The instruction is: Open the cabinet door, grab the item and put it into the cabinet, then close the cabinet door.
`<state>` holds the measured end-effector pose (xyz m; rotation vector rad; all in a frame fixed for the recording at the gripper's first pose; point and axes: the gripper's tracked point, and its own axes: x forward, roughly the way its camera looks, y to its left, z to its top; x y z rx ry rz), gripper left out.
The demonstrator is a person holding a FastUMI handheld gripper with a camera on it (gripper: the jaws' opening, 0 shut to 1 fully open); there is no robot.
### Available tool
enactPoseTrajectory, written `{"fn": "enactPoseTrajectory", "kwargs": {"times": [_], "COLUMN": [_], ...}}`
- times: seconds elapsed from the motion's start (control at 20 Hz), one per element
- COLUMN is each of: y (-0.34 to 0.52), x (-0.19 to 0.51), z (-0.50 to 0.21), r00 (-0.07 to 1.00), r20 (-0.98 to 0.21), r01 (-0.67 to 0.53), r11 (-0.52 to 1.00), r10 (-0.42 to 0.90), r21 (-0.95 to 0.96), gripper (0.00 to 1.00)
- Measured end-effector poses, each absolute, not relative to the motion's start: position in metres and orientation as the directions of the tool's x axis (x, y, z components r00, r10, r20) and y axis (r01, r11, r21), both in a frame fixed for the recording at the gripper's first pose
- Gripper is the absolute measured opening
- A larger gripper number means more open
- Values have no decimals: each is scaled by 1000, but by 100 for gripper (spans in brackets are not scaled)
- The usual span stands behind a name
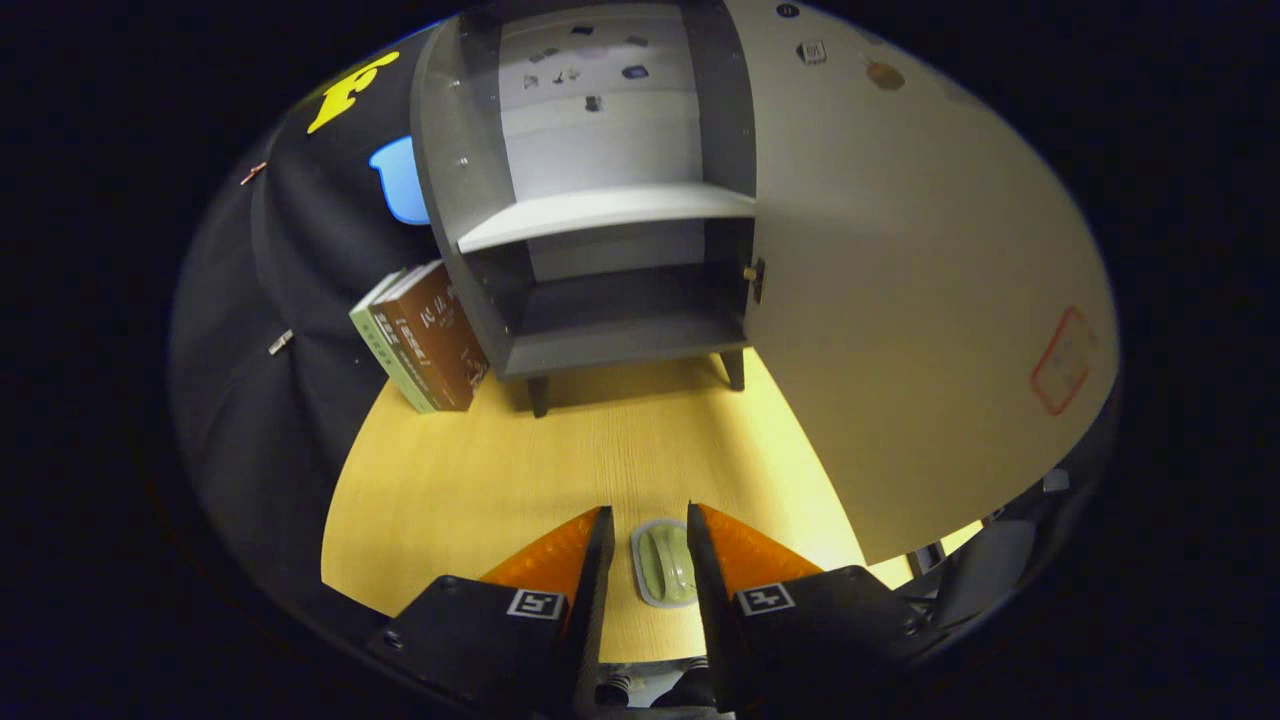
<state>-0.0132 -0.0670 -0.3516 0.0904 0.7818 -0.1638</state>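
Item (662, 565): small, rounded, pale green, lying flat on desk.
Desk (480, 480): pale wood grain.
Cabinet (600, 200): grey, door (900, 300) open.
Gripper (645, 525): fingers narrow, flanking item, contact unclear.

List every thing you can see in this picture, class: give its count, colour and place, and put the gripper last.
cabinet: one, dark grey with a pale shelf, at the table's far end.
cabinet door: one, pale, swung open beside the cabinet.
books: two, brown and green, leaning against the cabinet's side.
item: one, pale green, on the table between the fingers.
table: one, light wood.
gripper: one, open, its fingers either side of the item, not pressing it.
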Motion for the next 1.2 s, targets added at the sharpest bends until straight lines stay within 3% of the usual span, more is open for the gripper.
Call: {"fn": "enactPoseTrajectory", "kwargs": {"times": [0.5, 0.9, 1.1, 1.15, 1.2], "y": [-85, -89, -95, -95, -94], "x": [-20, -23, -22, -23, -23], "z": [-496, -544, -543, -542, -544], "r00": [475, 365, 347, 344, 335], "r20": [-879, -929, -933, -934, -938], "r01": [137, 107, 112, 109, 104], "r11": [990, 994, 992, 992, 993], "r10": [-47, -62, -96, -100, -93], "r21": [21, -24, -61, -66, -61], "gripper": [51, 51, 19, 19, 9]}}
